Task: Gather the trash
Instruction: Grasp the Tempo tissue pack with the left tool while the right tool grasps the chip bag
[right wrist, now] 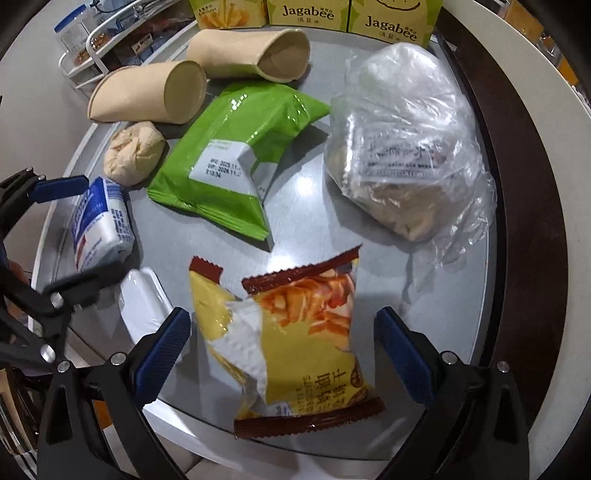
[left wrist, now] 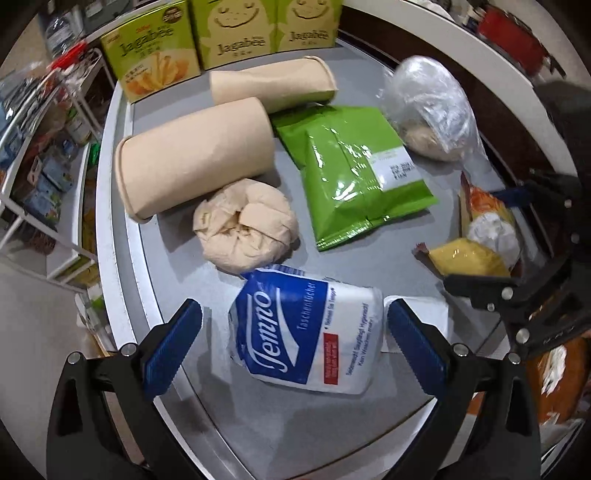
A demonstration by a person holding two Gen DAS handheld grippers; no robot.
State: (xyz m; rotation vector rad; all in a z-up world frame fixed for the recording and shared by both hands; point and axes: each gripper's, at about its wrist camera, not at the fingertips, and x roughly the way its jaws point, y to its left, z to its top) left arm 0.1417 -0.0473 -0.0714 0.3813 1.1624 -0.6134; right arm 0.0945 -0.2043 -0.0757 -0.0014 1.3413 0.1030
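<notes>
My left gripper point(left wrist: 295, 332) is open, its blue pads on either side of a blue and white Tempo tissue pack point(left wrist: 306, 332) lying on the grey tabletop point(left wrist: 258, 417). My right gripper point(right wrist: 282, 339) is open around a torn yellow snack wrapper point(right wrist: 295, 347). Other trash lies beyond: a green foil pouch point(left wrist: 354, 173), two tan paper cups point(left wrist: 192, 155) point(left wrist: 273, 83) on their sides, a crumpled tan napkin ball point(left wrist: 245, 225) and a clear plastic bag point(right wrist: 406, 147) with scraps inside. The right gripper shows at the right of the left wrist view, over the yellow wrapper point(left wrist: 472, 254).
Three green Jagabee boxes point(left wrist: 229, 33) stand along the table's far edge. A small white plastic tray point(right wrist: 146, 306) lies at the near-left edge. A white wire rack point(left wrist: 48, 147) with goods stands left of the table. A dark brown rim point(right wrist: 528, 221) curves along the right.
</notes>
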